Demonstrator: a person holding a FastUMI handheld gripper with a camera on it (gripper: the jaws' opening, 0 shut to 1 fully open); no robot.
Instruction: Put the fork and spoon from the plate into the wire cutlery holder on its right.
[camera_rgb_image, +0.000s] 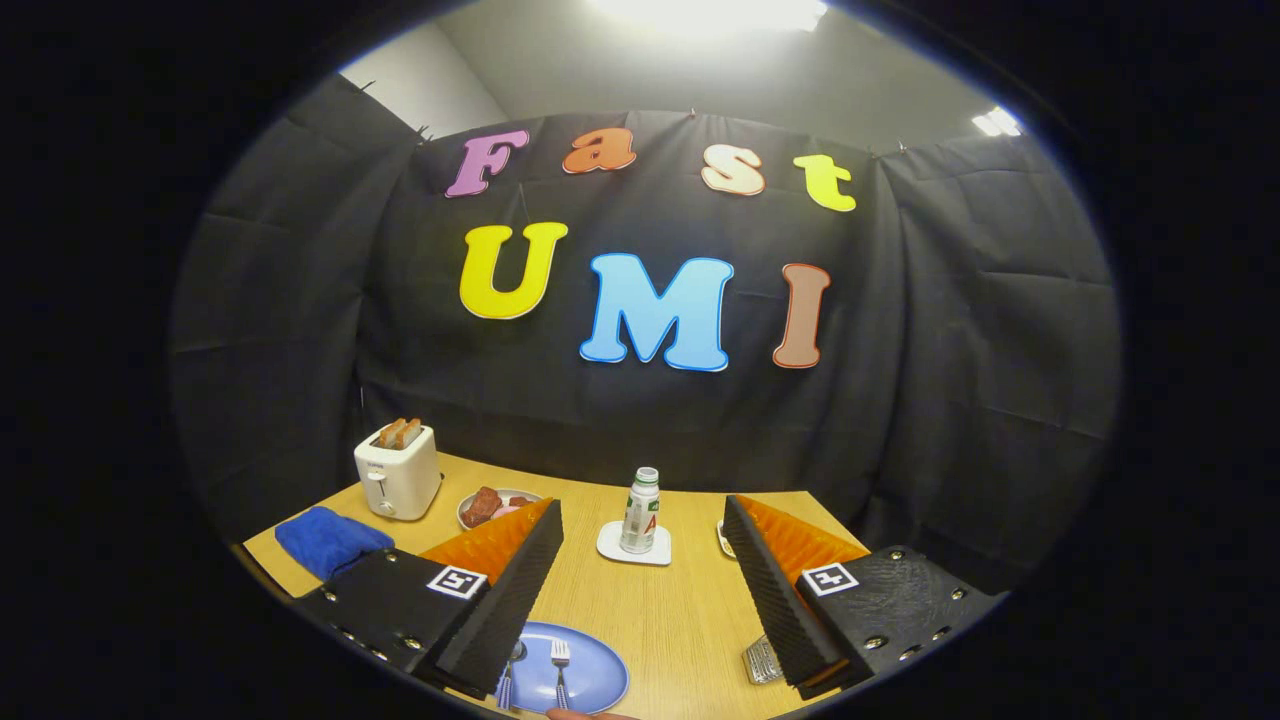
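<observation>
Presently the gripper (640, 590) hangs above the pale wooden table (680, 610) with its fingers spread wide and nothing between them, a posture fit for an approach, not a grasp. The round blue plate (590, 680) serves as landmark: on it lie the metal fork (560, 665) and, just left of it, the metal spoon (510, 670), partly behind the left finger, both handles pointing toward the camera. Right of the plate, under the right finger, a corner of the silver wire cutlery holder (762, 660) shows. Beyond the plate stands a small green-capped bottle (641, 510) on a white square coaster (634, 545); farther left, a dish of brown food (492, 507), a white toaster holding toast (397, 470) and a folded blue cloth (328, 540). In my judgement none obstructs the short path from plate to holder.
</observation>
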